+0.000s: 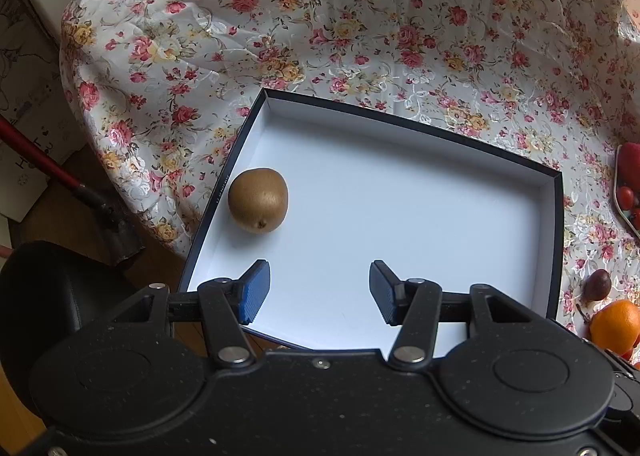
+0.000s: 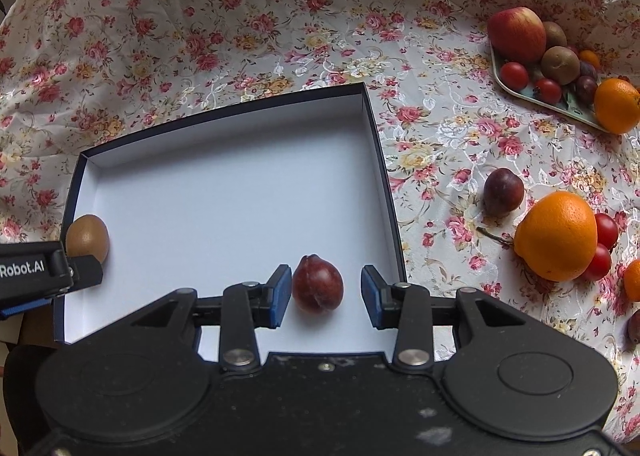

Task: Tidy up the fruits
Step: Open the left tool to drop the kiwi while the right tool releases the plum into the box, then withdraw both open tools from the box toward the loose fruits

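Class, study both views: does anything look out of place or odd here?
Nothing is damaged or spilled. Loose fruit, a plum and an orange, still lies on the tablecloth outside the box and tray.

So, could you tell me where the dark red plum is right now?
In the right wrist view, the dark red plum lies inside the white-lined box, near its front edge, between the open right gripper fingers.

A wrinkled white tablecloth with red and yellow roses (image 1: 360, 16) covers the table; at left, wooden floor (image 1: 80, 168) and a red-handled broom (image 1: 36, 152).
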### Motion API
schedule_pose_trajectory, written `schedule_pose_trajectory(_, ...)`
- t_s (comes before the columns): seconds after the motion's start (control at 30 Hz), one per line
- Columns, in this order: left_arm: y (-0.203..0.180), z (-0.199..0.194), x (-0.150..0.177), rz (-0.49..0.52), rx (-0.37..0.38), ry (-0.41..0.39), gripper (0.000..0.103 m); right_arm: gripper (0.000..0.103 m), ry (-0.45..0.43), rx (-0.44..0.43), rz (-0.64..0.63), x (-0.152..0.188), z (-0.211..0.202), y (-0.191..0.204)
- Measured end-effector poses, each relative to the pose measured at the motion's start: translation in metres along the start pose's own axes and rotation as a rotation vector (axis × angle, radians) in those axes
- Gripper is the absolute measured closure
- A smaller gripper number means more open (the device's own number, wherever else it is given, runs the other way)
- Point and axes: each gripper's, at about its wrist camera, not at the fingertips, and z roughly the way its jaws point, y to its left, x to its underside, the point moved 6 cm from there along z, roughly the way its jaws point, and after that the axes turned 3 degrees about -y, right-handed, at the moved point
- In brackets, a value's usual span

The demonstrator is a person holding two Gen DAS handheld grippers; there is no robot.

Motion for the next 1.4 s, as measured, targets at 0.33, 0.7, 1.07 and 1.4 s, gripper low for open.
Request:
schedule_pose_trajectory(0.33, -0.006, 0.0, 0.001, 0.007, 0.007, 0.012, 0.044, 0.062, 0.01, 0.01, 0.016, 0.0, 0.0, -0.008)
schedule_pose_trajectory(0.7, -0.026, -0.004, 0.004, 0.059, 0.014, 0.007, 0.044, 0.062, 0.015, 0.033, 0.05, 0.0, -0.007, -0.029)
schedule_pose_trajectory(1.07, -0.056, -0.01, 0.008, 0.113, 0.033, 0.0, 0.044, 0.062, 0.02, 0.048, 0.088, 0.0, -0.017, -0.053)
schedule_pose_trajectory(1.4, -0.081, -0.014, 0.012, 0.154, 0.058, -0.001, 0.044, 0.062, 0.013, 0.063, 0.114, 0.001, -0.028, -0.074)
